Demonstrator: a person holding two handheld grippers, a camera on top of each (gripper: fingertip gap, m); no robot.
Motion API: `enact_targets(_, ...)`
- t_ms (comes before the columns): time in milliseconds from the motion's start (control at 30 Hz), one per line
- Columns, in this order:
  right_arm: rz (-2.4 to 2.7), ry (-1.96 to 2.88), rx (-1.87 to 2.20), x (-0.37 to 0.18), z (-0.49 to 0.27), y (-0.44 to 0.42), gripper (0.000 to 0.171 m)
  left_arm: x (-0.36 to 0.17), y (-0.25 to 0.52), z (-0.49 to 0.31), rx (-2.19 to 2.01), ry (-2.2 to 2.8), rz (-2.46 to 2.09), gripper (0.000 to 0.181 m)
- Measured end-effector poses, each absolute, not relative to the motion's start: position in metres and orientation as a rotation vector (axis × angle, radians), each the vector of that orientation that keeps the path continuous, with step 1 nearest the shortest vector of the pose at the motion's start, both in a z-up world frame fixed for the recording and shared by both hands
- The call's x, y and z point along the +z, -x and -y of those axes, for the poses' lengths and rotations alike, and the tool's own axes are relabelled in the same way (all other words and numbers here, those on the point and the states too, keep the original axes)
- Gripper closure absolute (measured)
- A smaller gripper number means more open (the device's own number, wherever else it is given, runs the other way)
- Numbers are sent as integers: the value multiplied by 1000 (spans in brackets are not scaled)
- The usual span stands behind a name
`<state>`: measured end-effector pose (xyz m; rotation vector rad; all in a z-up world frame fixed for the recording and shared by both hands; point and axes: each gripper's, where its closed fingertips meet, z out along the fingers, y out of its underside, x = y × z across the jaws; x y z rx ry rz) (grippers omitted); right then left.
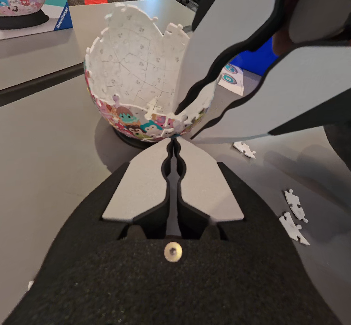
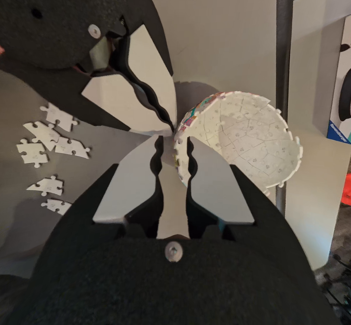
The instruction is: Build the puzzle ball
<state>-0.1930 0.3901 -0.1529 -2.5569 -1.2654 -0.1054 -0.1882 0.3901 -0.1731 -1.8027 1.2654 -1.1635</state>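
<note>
My left fingers (image 1: 173, 141) are clenched together with nothing visible between them, their tips at the foot of the puzzle ball (image 1: 136, 73), right where its coloured lower shell meets the black stand (image 1: 131, 141). The ball is only part built: an open shell, cartoon-printed outside and plain white inside, standing on the grey bench (image 1: 47, 164) at 12 o'clock from my left tips, with its tall back wall rising toward 11 o'clock. My right fingers (image 2: 174, 139) are spread apart and straddle the shell's near rim, one finger inside the bowl and the other outside it; the rim passes through the gap, and I cannot tell whether either finger touches it. In the right wrist view the ball (image 2: 247, 141) spreads from my tips out toward 3 o'clock, its white hollow facing me. In the left wrist view my right fingers (image 1: 182, 124) come down from 1 o'clock, the upper tip inside the shell by the low front edge. Loose white puzzle pieces (image 2: 47, 137) lie face down on the bench at 9 o'clock from my right tips, well apart from the ball. The puzzle box (image 1: 32, 2) stands at 10 o'clock on the bench behind.
</note>
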Motion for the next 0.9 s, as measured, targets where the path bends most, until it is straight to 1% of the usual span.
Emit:
enact_targets(100,1264,2528,-36,-140,-394,195,148,-173,188,-391,-1165,1804,-1261,181)
enact_targets(167,1358,2492,-101,-133,-403,190,158,-173,188,-391,-1166,1804,-1258,181)
enact_targets(267,1699,2352,-269,-130,-414,176,171,-173,188,-392,-1168,1808,-1253,181)
enact_targets(333,1878,2278,-315,-132,-419,171,171,-172,188,-394,-1165,1808,-1243,181)
enact_targets(433,2123,2125,-169,-142,-413,180,171,-172,187,-395,-1167,1807,-1236,181)
enact_targets(500,2237,2064,-150,-150,-408,179,171,-172,187,-396,-1175,1810,-1235,181)
enact_targets(600,2336,1997,-300,-156,-415,166,171,-172,186,-395,-1180,1813,-1241,181)
enact_targets(900,2477,1759,-218,-162,-425,167,171,-171,178,-406,-1161,1813,-1214,181)
